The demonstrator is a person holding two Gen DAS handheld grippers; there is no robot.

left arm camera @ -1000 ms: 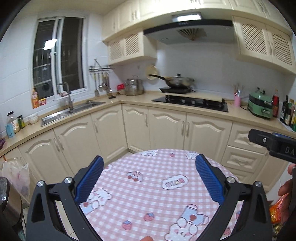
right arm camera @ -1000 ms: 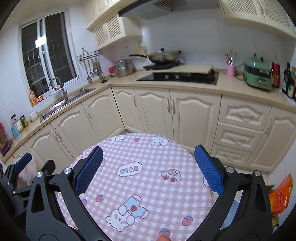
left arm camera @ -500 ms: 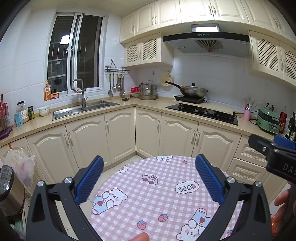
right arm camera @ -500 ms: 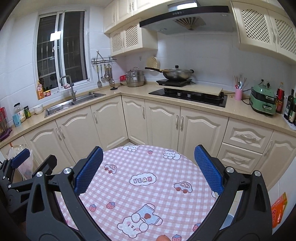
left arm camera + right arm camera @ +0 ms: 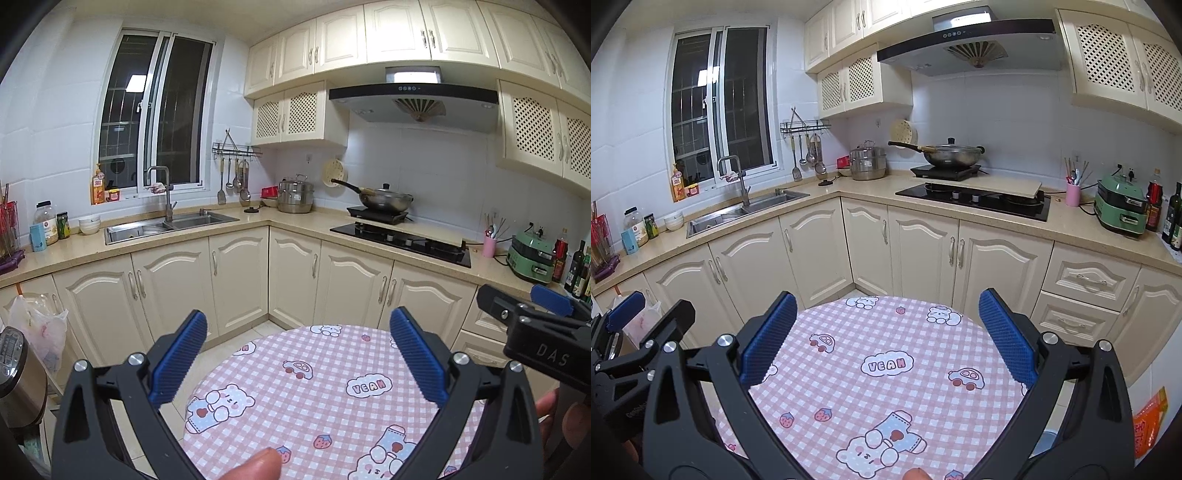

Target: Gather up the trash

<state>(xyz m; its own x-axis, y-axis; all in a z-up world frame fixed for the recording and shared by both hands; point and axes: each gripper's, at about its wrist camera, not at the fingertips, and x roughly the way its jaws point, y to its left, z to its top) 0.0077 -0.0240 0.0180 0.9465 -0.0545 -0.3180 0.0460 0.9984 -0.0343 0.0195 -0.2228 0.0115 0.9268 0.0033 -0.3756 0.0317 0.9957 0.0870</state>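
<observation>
Both hand-held grippers, left [image 5: 295, 365] and right [image 5: 886, 345], spread wide and empty above bare checked worktop [image 5: 886, 391]; only likely trash, orange wrapper [image 5: 1150, 417], low at right on the floor; risk of overlooking it, or fumbling thin film.

A round table [image 5: 886, 369] wears a pink checked cloth printed with bears, cars and strawberries.

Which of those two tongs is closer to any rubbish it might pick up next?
Probably the right tongs. An orange wrapper lies low beyond the table on their right side. The left tongs, also open, show none.
</observation>
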